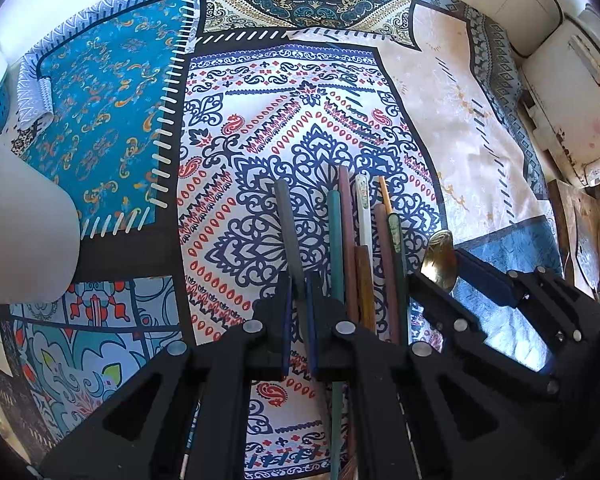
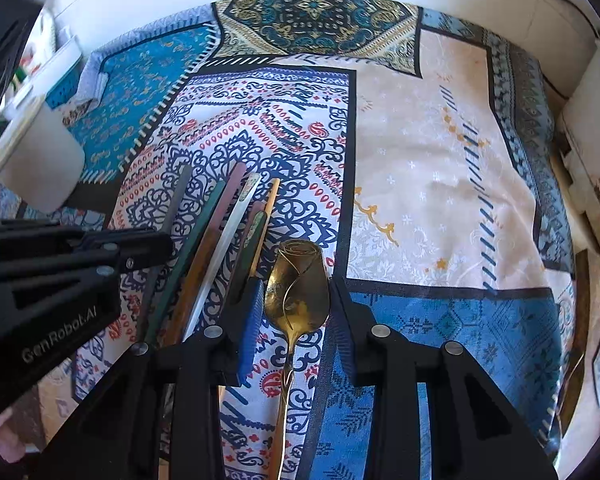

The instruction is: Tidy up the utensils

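where chopsticks (image 1: 352,240) crowd: white container (image 1: 24,240), patterned cloth (image 1: 112,112)

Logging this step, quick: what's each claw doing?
Left claw: shut on the grey stick.
Right claw: around the gold spoon; contact cannot be told.

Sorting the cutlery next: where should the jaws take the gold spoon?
Grip the gold spoon at its narrow neck just below the bowl, coming from above with one jaw on each side. It lies flat on the cloth; the bowl is wide and rounded.
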`<control>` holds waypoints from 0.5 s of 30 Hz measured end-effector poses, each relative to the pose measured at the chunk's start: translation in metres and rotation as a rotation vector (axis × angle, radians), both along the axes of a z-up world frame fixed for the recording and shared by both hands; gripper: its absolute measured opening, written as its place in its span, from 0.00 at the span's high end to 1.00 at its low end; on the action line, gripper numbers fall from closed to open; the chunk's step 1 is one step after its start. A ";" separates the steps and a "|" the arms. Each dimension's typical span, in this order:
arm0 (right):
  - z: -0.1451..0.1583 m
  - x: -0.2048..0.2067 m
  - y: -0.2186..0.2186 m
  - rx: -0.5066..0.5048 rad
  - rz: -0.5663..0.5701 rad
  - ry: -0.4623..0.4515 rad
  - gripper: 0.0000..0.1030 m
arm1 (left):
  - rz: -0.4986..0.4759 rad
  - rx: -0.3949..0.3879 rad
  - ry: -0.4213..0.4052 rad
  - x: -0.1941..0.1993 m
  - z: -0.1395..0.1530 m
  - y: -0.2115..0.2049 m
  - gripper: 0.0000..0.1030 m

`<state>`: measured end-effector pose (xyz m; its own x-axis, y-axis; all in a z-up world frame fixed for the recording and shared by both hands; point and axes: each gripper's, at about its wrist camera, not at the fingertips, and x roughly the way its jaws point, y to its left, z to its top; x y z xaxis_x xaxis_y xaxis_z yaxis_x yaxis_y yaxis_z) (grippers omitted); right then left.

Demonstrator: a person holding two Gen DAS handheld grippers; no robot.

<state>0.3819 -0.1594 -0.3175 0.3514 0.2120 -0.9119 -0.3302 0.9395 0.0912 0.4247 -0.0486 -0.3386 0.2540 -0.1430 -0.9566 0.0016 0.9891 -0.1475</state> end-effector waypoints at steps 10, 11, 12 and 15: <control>0.011 0.001 -0.023 0.053 -0.088 -0.017 0.70 | -0.007 -0.033 -0.061 -0.017 0.024 0.009 0.96; 0.014 -0.004 -0.026 0.055 -0.092 -0.024 0.70 | -0.010 -0.034 -0.070 -0.019 0.028 0.009 0.96; 0.017 -0.005 -0.027 0.058 -0.096 -0.033 0.70 | -0.013 -0.036 -0.079 -0.021 0.032 0.010 0.96; 0.026 -0.011 -0.032 0.065 -0.105 -0.060 0.70 | -0.021 -0.044 -0.110 -0.027 0.045 0.012 0.96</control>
<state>0.3713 -0.1913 -0.2910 0.4283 0.2288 -0.8742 -0.2371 0.9620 0.1357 0.3975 -0.0364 -0.2940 0.3535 -0.1902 -0.9159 0.0406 0.9813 -0.1881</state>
